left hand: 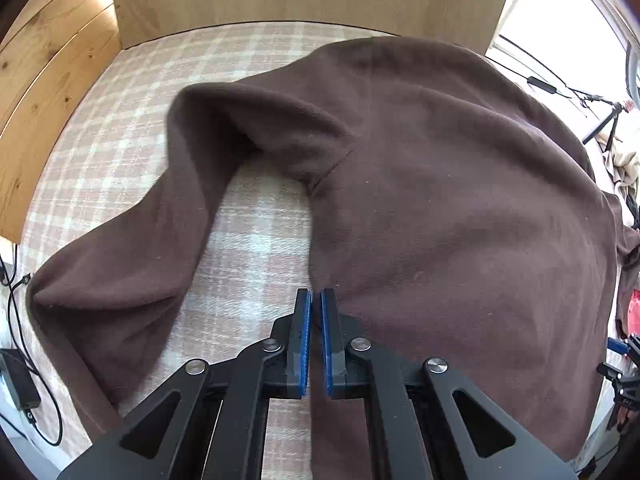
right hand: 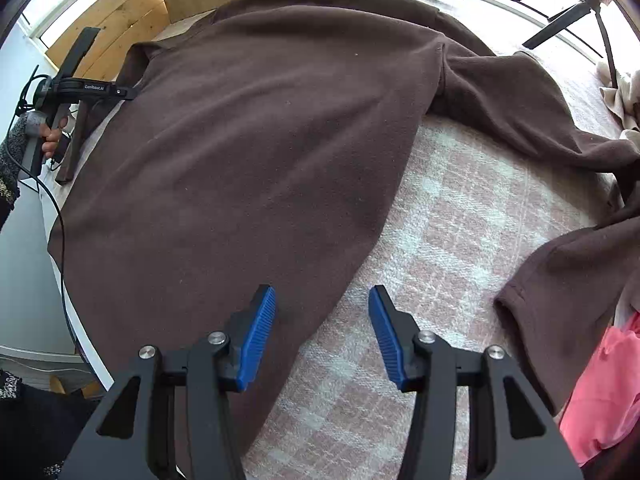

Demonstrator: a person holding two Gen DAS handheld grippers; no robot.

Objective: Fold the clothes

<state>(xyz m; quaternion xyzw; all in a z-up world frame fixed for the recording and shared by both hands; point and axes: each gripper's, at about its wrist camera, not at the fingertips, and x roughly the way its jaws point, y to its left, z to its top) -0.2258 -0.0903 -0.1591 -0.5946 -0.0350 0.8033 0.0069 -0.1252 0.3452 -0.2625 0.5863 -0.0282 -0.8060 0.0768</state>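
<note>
Blue pads of the left gripper (left hand: 316, 300) press together on the brown sweater's (left hand: 440, 200) side edge; the right gripper (right hand: 322, 300) gapes empty above its hem, apparently next to grip there for folding.

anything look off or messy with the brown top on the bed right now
The brown fleece top lies mostly flat on the plaid bedcover, but both sleeves are askew: one is bent and bunched in the left wrist view, the other trails crookedly toward a pink garment. No damage shows.
</note>
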